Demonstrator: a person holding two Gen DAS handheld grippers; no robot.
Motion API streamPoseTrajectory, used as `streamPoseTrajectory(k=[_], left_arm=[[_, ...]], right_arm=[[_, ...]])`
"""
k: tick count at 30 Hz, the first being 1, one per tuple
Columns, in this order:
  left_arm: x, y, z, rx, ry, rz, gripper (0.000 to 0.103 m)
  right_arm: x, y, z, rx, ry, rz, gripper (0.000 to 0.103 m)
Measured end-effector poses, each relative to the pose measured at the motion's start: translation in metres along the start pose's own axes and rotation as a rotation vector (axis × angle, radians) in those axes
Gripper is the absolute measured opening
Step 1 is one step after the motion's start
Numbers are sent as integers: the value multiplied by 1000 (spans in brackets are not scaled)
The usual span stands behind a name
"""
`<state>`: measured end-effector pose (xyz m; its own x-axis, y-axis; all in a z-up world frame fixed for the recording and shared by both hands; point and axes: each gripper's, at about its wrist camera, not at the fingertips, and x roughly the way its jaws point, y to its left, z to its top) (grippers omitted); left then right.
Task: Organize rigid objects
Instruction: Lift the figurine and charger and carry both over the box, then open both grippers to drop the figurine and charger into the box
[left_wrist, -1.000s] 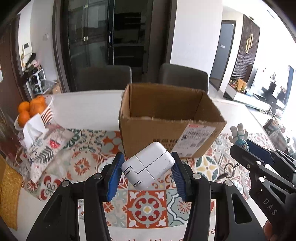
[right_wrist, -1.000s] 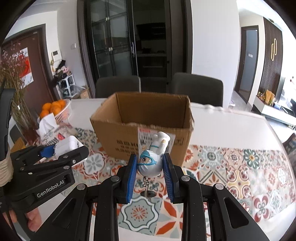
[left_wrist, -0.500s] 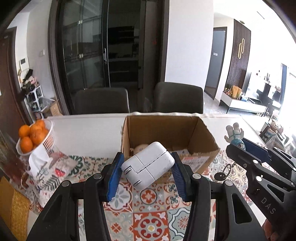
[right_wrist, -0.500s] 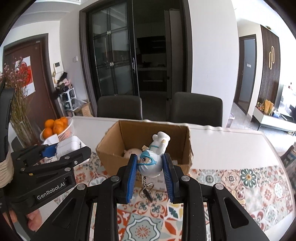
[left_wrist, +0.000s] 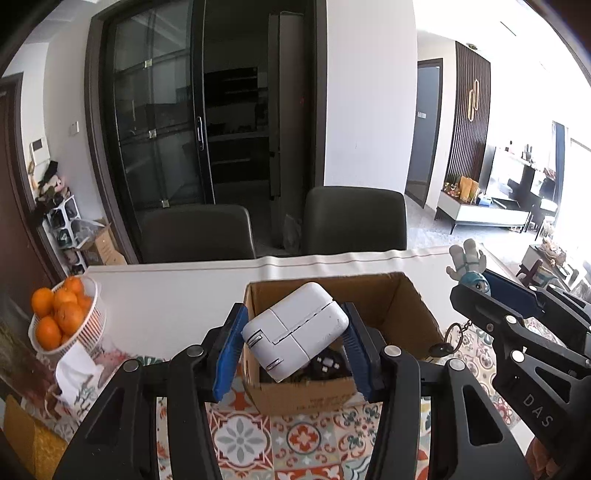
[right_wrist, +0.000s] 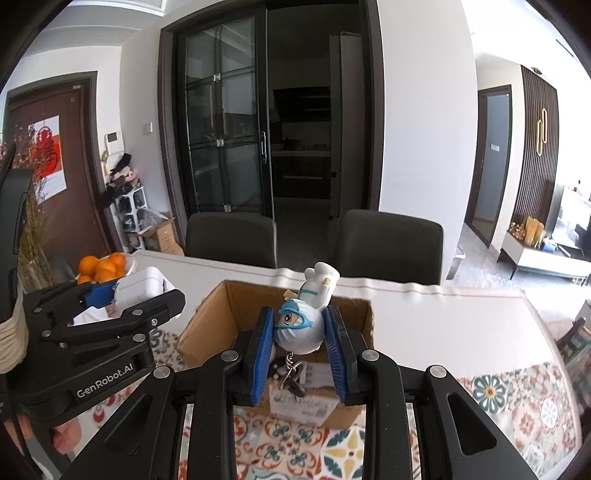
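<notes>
My left gripper (left_wrist: 293, 328) is shut on a white power adapter (left_wrist: 295, 328) and holds it over the near left part of an open cardboard box (left_wrist: 413, 306). A dark object (left_wrist: 327, 365) lies inside the box. My right gripper (right_wrist: 299, 330) is shut on a white and blue figurine keychain (right_wrist: 303, 321), held above the near edge of the box (right_wrist: 214, 325); its key ring (right_wrist: 290, 376) hangs below. The right gripper also shows in the left wrist view (left_wrist: 476, 291), and the left one in the right wrist view (right_wrist: 136, 295).
The box stands on a patterned mat (left_wrist: 295, 439) on a white table (left_wrist: 177, 295). A basket of oranges (left_wrist: 62, 317) and a tissue pack (left_wrist: 77, 373) are at the left. Two dark chairs (left_wrist: 354, 221) stand behind the table.
Both grippers have risen and moved forward with their objects, from in front of the box's side to above its open top.
</notes>
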<state>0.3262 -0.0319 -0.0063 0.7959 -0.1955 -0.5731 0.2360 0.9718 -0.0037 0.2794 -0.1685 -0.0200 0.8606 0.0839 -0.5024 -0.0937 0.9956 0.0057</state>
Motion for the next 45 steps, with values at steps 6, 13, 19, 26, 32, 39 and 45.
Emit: streamPoseTrajectory(k=[6, 13, 19, 26, 32, 39, 45], left_arm=[[24, 2, 13, 6, 8, 7, 50], [56, 3, 18, 23, 58, 19, 50], [84, 1, 13, 48, 125, 28, 50], [112, -4, -3, 81, 229, 21, 50], [131, -7, -24, 85, 317, 26, 50], [130, -4, -31, 65, 329, 33, 51], [110, 0, -25, 50, 278, 64, 74]], right_arm=[[19, -3, 11, -7, -2, 0, 28], [48, -5, 17, -14, 29, 8, 28], [75, -8, 13, -22, 82, 12, 28], [103, -14, -5, -2, 171, 15, 28], [118, -17, -22, -2, 240, 10, 28], [122, -19, -31, 2, 278, -14, 46], [106, -21, -30, 19, 260, -60, 58]])
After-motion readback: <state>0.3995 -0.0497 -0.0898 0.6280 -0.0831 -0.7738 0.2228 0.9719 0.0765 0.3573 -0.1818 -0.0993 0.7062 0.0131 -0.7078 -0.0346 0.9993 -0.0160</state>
